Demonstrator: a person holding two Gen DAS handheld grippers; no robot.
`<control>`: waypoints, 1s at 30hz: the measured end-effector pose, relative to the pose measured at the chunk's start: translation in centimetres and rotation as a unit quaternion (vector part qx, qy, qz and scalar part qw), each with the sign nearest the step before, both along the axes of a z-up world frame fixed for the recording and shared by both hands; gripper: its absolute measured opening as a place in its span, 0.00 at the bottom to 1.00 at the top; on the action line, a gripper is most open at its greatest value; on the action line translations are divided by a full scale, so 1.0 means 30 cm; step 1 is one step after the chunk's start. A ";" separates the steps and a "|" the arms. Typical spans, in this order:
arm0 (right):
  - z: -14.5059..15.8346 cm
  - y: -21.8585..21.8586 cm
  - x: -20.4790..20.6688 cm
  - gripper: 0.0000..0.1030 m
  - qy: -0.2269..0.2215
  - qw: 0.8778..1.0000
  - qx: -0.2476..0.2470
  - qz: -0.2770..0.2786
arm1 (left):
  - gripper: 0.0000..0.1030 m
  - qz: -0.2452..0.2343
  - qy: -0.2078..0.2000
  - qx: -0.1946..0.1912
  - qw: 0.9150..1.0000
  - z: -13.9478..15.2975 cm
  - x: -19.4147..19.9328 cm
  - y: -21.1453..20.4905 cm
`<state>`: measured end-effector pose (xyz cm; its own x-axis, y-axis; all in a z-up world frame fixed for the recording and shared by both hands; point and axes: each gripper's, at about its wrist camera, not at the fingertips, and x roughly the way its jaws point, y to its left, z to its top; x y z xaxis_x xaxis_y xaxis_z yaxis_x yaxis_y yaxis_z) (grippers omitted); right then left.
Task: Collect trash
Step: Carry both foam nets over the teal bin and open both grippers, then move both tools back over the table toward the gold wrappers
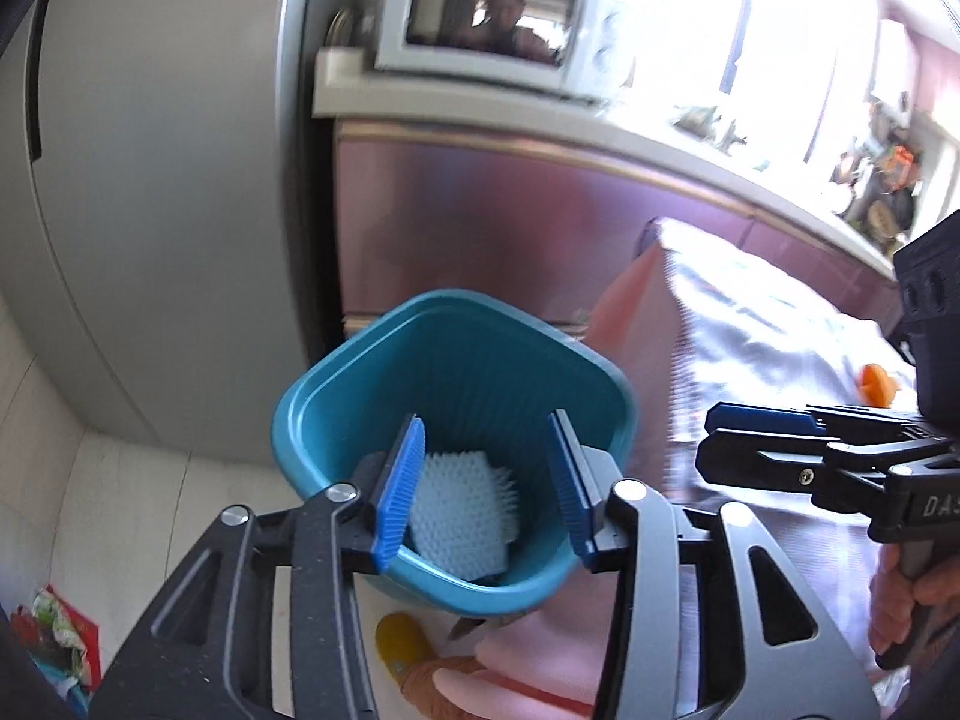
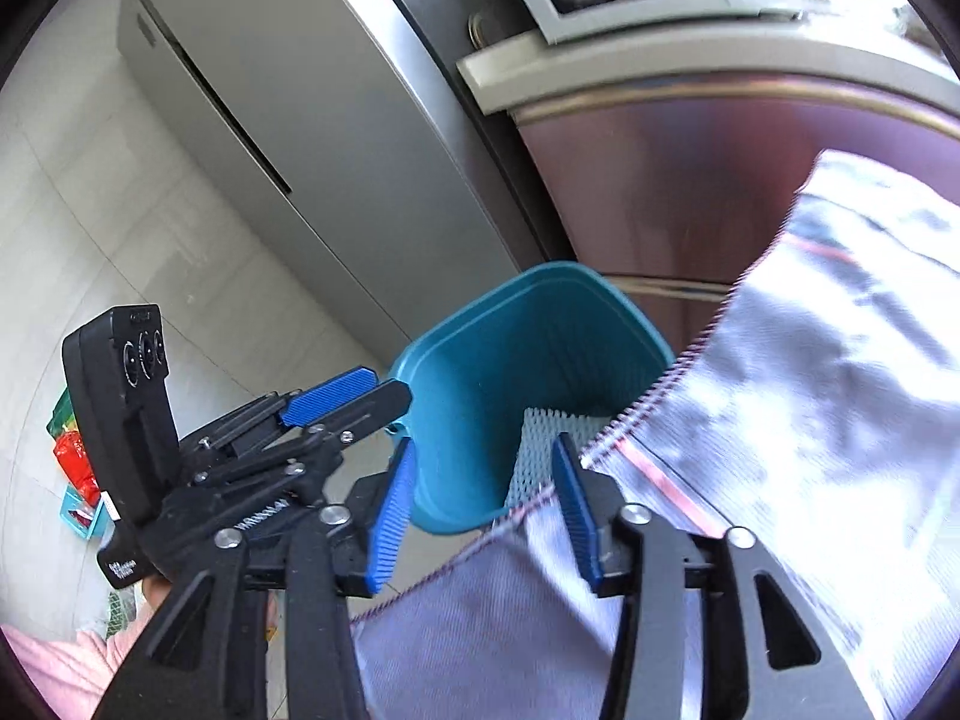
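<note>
Progress partial, by the look of it; white spiky foam sheet [image 1: 462, 504] already lying in the teal bin [image 1: 360, 384], which stands on the floor beside the grey fridge [image 1: 150, 180]; left tongs [image 1: 483, 483] spread apart above the bin mouth, gripping nothing; right tongs [image 2: 489, 507] likewise apart and empty over a silvery cloth [image 2: 810, 390]; still left to gather, apparently: colourful wrappers [image 2: 72, 456] on the floor well apart from the bin.
</note>
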<state>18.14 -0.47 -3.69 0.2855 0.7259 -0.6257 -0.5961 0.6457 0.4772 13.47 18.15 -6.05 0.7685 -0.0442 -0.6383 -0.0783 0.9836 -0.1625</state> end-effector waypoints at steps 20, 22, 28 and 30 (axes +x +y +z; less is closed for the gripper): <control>0.129 -0.783 -0.431 0.57 -0.089 0.967 -0.015 -0.240 | 0.51 -0.319 -0.020 -0.058 0.946 0.084 -0.205 -0.681; 0.130 -0.874 -0.466 0.57 -0.095 0.957 -0.026 -0.274 | 0.51 -0.346 -0.015 -0.054 0.937 0.069 -0.220 -0.776; 0.093 -1.101 -0.538 0.61 -0.094 0.920 -0.066 -0.375 | 0.54 -0.410 0.017 -0.050 0.910 0.030 -0.241 -0.999; 0.067 -1.164 -0.558 0.63 -0.089 0.908 -0.081 -0.401 | 0.54 -0.424 0.034 -0.056 0.903 0.010 -0.236 -1.056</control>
